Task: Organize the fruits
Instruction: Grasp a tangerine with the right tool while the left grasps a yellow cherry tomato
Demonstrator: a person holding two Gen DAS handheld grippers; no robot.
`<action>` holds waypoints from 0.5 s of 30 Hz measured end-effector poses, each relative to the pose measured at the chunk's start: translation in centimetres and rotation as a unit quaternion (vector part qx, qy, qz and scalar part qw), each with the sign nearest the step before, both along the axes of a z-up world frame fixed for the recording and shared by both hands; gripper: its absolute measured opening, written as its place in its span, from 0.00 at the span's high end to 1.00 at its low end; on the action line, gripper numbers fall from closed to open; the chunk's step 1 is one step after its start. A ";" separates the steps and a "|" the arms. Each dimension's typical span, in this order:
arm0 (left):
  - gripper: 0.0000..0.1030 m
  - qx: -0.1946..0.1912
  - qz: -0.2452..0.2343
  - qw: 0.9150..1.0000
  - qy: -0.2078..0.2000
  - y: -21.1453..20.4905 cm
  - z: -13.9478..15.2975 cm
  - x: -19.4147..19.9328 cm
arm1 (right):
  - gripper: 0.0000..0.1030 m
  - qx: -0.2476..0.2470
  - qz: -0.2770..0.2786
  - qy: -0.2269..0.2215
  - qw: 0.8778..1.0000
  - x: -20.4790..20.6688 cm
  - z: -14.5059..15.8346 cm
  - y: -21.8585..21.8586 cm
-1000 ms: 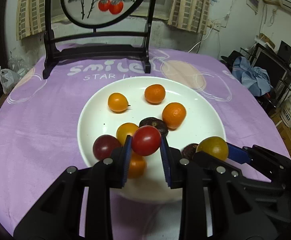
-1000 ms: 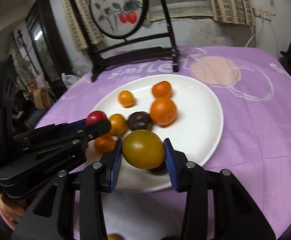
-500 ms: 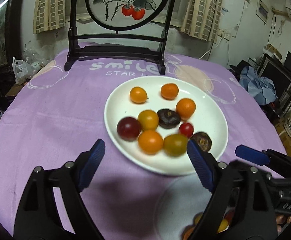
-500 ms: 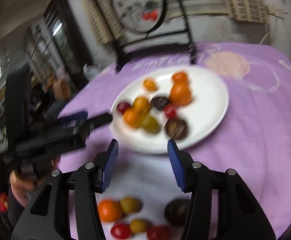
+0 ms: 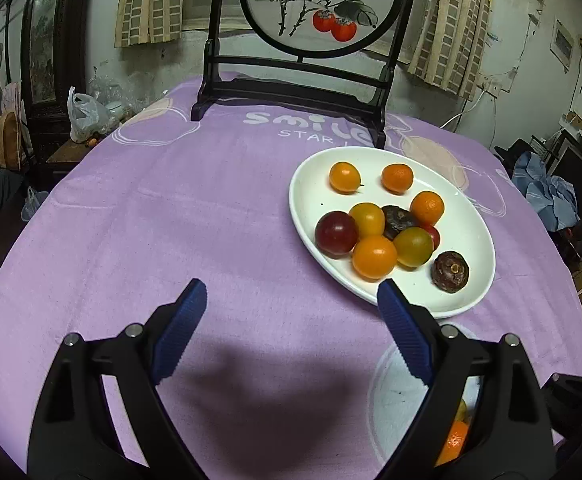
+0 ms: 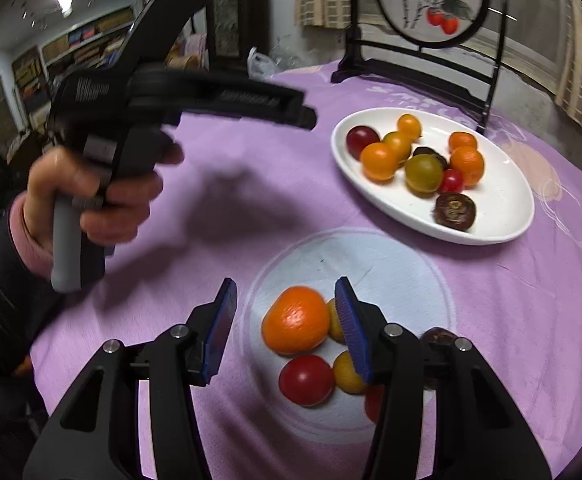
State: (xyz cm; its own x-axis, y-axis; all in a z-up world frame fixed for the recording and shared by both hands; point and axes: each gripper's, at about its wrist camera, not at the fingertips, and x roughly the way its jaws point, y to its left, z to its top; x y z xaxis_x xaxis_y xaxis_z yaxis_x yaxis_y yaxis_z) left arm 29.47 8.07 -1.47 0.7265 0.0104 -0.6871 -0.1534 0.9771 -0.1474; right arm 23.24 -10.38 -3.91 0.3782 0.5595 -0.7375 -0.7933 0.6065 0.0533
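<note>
A white plate (image 5: 475, 208) (image 6: 503, 200) on the purple tablecloth holds several small fruits: orange ones, a dark red tomato (image 5: 335, 234), a green-yellow tomato (image 5: 413, 246) (image 6: 423, 173), a small red tomato (image 6: 451, 180) and dark brown ones. My left gripper (image 5: 291, 328) is open and empty over the cloth, near the plate's near rim. My right gripper (image 6: 287, 328) is open and empty above loose fruits on the cloth: an orange (image 6: 295, 319), a red tomato (image 6: 306, 380) and yellow ones (image 6: 347, 367). The left gripper's body (image 6: 227, 100) shows in the right wrist view.
A black wooden screen stand (image 5: 291, 92) with a round painting stands at the table's far side. A white plastic bag (image 5: 87, 114) sits beyond the left edge. Clutter and blue cloth (image 5: 551, 196) lie off the right edge.
Both grippers let go of their fruits, the red tomato and the green-yellow one, onto the plate, then opened and drew back. The right gripper swung toward the loose fruits on the cloth.
</note>
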 end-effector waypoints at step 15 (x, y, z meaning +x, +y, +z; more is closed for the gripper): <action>0.13 0.020 -0.014 1.000 -0.002 -1.0 0.1 -0.3 | 0.58 -0.111 0.008 -0.104 0.988 -2.1 -2.5 2.2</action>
